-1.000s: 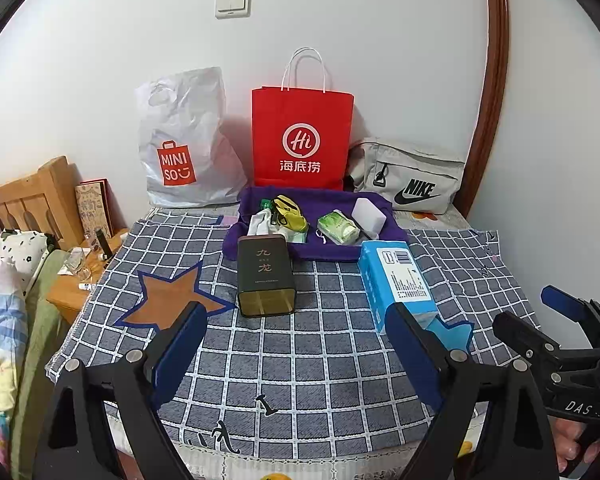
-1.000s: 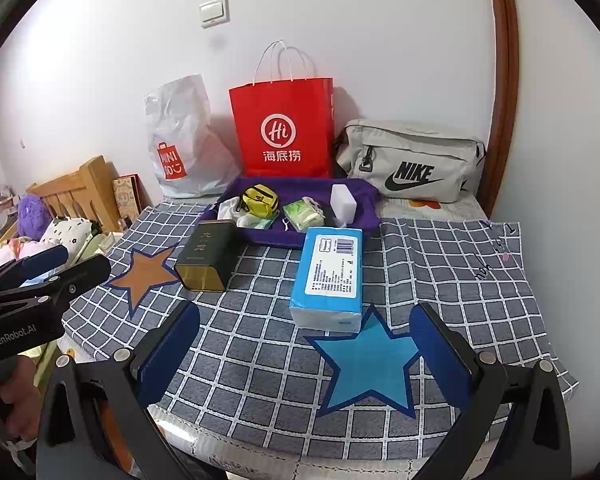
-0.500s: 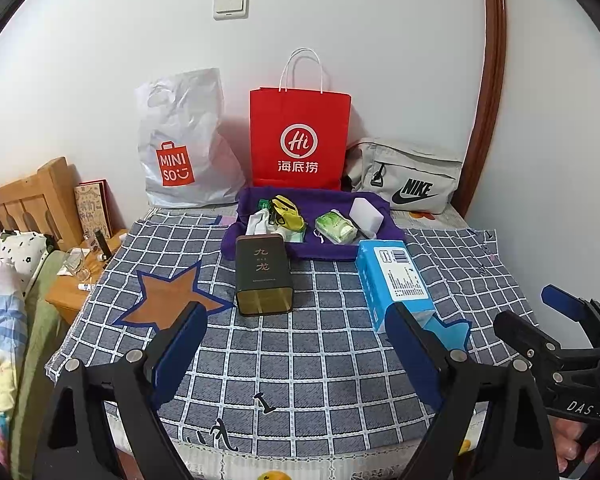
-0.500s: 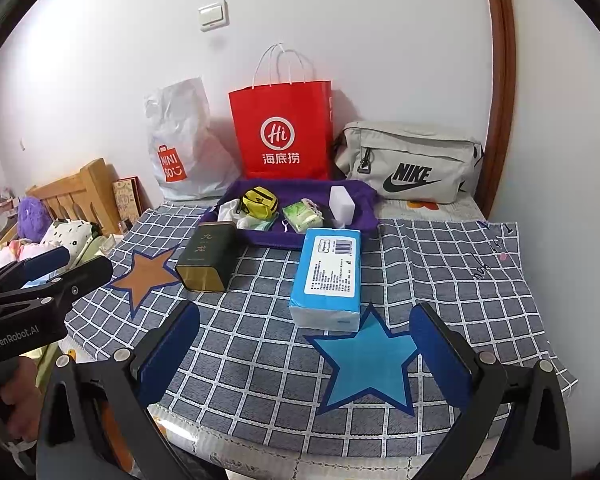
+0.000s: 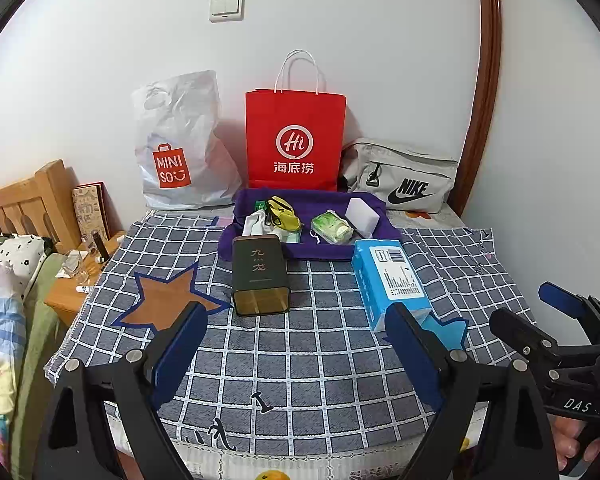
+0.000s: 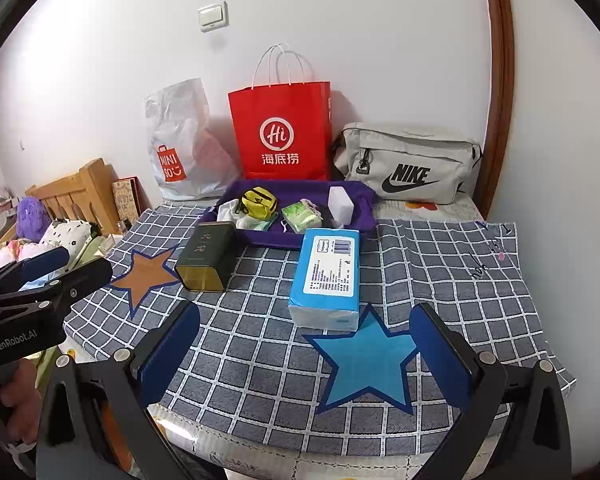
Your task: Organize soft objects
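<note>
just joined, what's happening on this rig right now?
Nothing is grasped yet. A person holds the left gripper and right gripper open above the near edge of the checked cloth. The blue tissue pack and dark tin lie on the cloth. Behind them, the purple tray holds a yellow pouch, a green packet and a white sponge block.

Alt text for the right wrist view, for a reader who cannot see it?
The open, empty right claw hovers over a checked cloth, pointing at a blue tissue pack beside a dark tin. Behind them, a purple tray holds small soft items.
</note>
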